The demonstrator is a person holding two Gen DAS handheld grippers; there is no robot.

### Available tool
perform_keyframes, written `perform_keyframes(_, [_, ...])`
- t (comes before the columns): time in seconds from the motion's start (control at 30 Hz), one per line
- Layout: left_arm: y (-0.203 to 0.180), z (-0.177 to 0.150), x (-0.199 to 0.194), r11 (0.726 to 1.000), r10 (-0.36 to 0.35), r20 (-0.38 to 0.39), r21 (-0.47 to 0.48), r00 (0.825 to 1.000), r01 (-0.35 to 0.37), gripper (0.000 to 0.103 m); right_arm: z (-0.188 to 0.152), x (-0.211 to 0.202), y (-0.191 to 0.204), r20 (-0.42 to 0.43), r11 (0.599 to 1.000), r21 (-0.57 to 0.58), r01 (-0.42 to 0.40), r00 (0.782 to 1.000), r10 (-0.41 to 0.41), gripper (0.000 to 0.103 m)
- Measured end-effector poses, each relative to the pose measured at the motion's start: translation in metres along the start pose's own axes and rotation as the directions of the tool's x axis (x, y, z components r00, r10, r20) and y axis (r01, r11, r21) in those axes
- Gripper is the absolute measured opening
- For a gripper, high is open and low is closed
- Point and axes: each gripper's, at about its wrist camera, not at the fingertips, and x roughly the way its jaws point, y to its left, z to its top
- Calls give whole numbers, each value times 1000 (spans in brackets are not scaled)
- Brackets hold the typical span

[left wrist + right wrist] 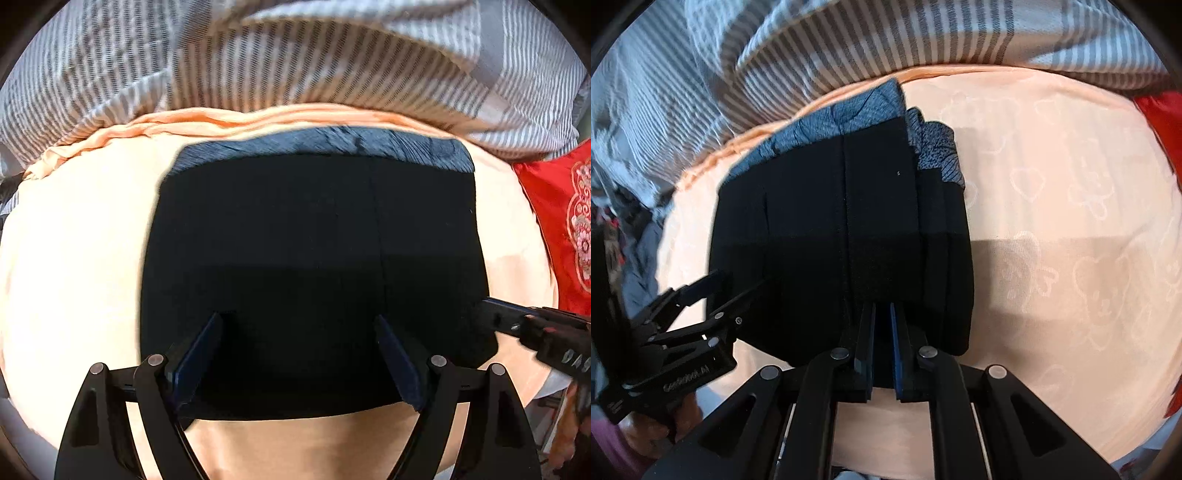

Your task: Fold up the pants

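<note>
Folded black pants [314, 277] lie on a peach bed sheet [74, 258], the left gripper [299, 354] poised above them with fingers spread wide. Only the right wrist view shows heart prints on the sheet (and a blue patterned layer [934, 155]); there the right gripper [882, 350] has fingers slightly parted, whether pinching the dark hem is unclear.

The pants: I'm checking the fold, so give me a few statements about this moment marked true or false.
1. The black pants lie folded on a peach sheet. True.
2. The left gripper is clamped shut. False: its jaws stand wide over the pants.
3. A red cushion lies beside the sheet. True.
4. The right gripper is wide open. False: its jaws are nearly closed, a narrow gap between them.
5. The striped bedding covers the pants. False: it lies beyond them.
</note>
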Motion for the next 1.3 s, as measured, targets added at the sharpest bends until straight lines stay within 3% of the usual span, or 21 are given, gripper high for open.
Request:
perform_keyframes(0.03, [8, 2, -3, 1000, -4, 7, -6, 1000, 4, 85, 1, -4, -4, 9, 1000, 15, -20, 1000, 20, 22])
perform_keyframes(0.1, [29, 8, -7, 999, -17, 24, -29, 1000, 18, 85, 5, -14, -10, 50, 1000, 11, 1, 999, -2, 74])
perform_keyframes(0.13, [38, 11, -8, 999, -21, 25, -39, 999, 22, 85, 6, -17, -10, 69, 1000, 3, 12, 998, -13, 81])
perform_keyframes(0.27, [78, 23, -6, 995, -55, 12, -85, 998, 56, 85, 19, -24, -23, 87, 999, 10, -44, 995, 43, 82])
perform_keyframes(0.43, [113, 35, 14, 972, -194, -61, -150, 979, 183, 86, 32, -7, -46, 44, 985, 69, -160, 987, 157, 83])
perform_keyframes(0.67, [132, 40, 52, 925, -372, -163, -153, 914, 349, 86, 39, 25, -68, -24, 951, 92, -296, 954, 299, 83])
perform_keyframes(0.73, [135, 39, 59, 916, -396, -188, -147, 899, 373, 86, 39, 29, -72, -39, 947, 82, -312, 948, 316, 83])
perform_keyframes(0.87, [137, 38, 65, 901, -430, -203, -151, 880, 406, 87, 39, 35, -72, -51, 914, 76, -398, 914, 403, 83])
perform_keyframes(0.93, [134, 39, 71, 906, -421, -210, -145, 882, 398, 96, 42, 41, -69, -70, 908, 56, -414, 906, 417, 83])
perform_keyframes(1.07, [128, 41, 82, 890, -453, -200, -161, 869, 427, 96, 51, 52, -65, -79, 897, 70, -437, 893, 442, 83])
perform_keyframes(1.13, [123, 39, 81, 896, -439, -179, -154, 880, 416, 96, 54, 55, -67, -80, 892, 119, -437, 891, 447, 80])
perform_keyframes(1.23, [113, 37, 70, 911, -409, -135, -127, 903, 393, 89, 51, 51, -67, -79, 898, 147, -414, 901, 427, 65])
perform_keyframes(1.3, [107, 37, 59, 913, -405, -115, -103, 907, 395, 76, 50, 45, -62, -70, 897, 147, -417, 900, 430, 51])
